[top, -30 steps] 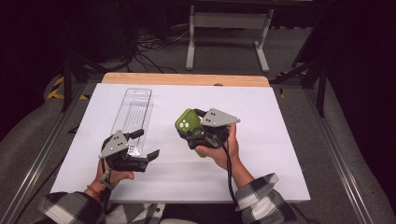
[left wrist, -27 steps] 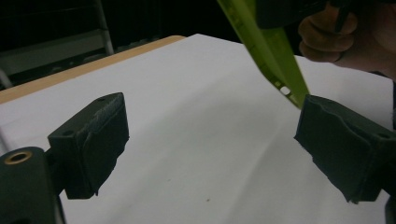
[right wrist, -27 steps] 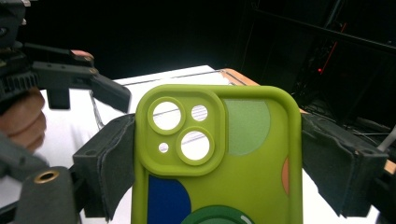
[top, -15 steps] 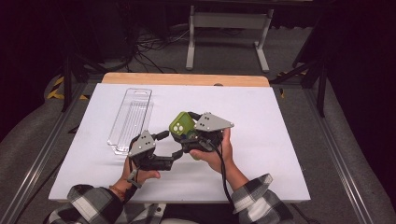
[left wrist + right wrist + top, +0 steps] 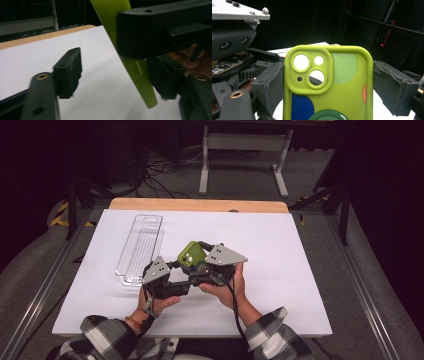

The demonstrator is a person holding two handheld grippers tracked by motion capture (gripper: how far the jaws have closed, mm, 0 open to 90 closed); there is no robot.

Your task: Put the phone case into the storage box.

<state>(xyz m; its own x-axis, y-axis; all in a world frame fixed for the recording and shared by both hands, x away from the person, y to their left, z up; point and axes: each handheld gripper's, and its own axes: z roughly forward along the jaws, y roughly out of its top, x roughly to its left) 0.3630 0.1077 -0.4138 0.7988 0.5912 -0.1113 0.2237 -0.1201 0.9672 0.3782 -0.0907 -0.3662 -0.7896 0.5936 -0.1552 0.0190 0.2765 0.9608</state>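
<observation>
A clear tray (image 5: 139, 249) lay on the white table (image 5: 280, 240) at the far left, apart from both hands. The left tongs (image 5: 176, 276) had just been closing around the green case (image 5: 191, 254), one pad on its edge, the other not yet touching it. The right tongs (image 5: 199, 265) were clenched on the case's two sides, holding it tilted above the table, camera holes up. To my eye, the left should finish closing squarely on the case's lower end before the right let go.
</observation>
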